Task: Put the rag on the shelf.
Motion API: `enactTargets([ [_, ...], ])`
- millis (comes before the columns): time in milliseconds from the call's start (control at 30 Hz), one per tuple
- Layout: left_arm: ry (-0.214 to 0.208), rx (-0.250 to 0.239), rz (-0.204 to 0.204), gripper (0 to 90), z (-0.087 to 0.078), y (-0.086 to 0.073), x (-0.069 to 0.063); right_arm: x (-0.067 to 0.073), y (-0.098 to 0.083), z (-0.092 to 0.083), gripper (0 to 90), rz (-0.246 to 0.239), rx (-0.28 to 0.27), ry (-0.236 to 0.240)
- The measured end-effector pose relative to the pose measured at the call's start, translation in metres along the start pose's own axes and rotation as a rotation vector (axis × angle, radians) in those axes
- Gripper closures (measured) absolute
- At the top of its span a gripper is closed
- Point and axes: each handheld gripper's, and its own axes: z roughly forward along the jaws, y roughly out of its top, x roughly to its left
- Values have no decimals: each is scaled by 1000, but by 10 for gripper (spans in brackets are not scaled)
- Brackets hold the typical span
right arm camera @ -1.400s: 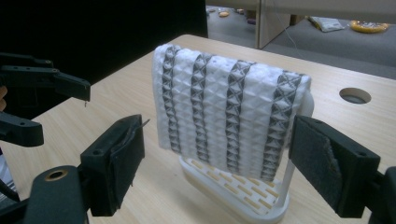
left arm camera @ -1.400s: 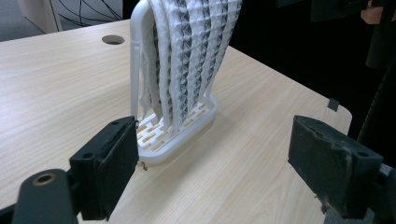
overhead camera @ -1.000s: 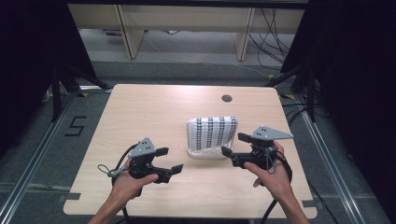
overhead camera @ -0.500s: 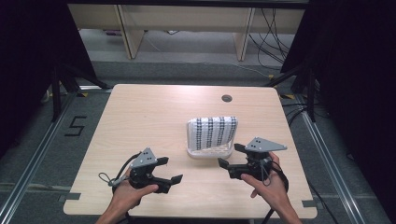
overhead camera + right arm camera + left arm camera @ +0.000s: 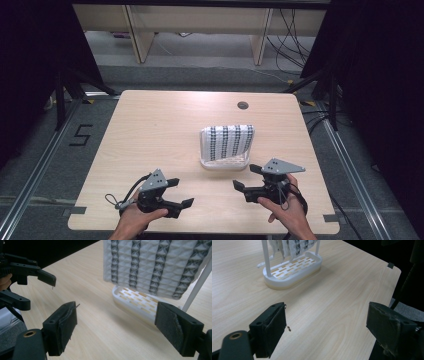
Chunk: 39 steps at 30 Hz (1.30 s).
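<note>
A white cloth with dark patterned stripes [image 5: 228, 141] [image 5: 155, 265] hangs over a small white rack with a slotted oval base [image 5: 225, 162] [image 5: 292, 267] [image 5: 135, 301] at the table's middle right. My left gripper [image 5: 179, 193] [image 5: 325, 332] is held open near the front edge, left of the rack, jaws empty. My right gripper [image 5: 246, 177] [image 5: 116, 331] is open too, just in front of the rack's right end, with nothing between its jaws. In the right gripper view the left gripper [image 5: 37, 287] appears at the far left.
The light wooden table [image 5: 150, 130] has a round cable hole [image 5: 243, 105] at the back right. Dark floor, metal frame legs and cables surround it. A marker reading 5 [image 5: 81, 135] lies on the floor to the left.
Both hands have pulled back toward the front edge of the table. The grippers stay open and the cloth stays on the rack.
</note>
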Motion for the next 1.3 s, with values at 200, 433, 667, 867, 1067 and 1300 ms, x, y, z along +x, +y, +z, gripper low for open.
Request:
enactTargets([
  [200,7,14,17,155,0,-10,-1,4,-13,1,190,38,21,10],
  [433,4,29,28,155,-1,-21,-7,7,-27,1,188,44,48,18],
  [667,7,61,39,155,1,-32,-12,12,-40,4,185,43,79,28],
  [867,14,69,38,155,3,-42,-17,16,-49,5,180,-3,107,17],
  [1067,19,66,44,155,4,-49,-21,21,-56,7,180,-26,139,20],
  [1300,23,80,47,155,4,-50,-20,24,-60,11,181,-51,153,32],
])
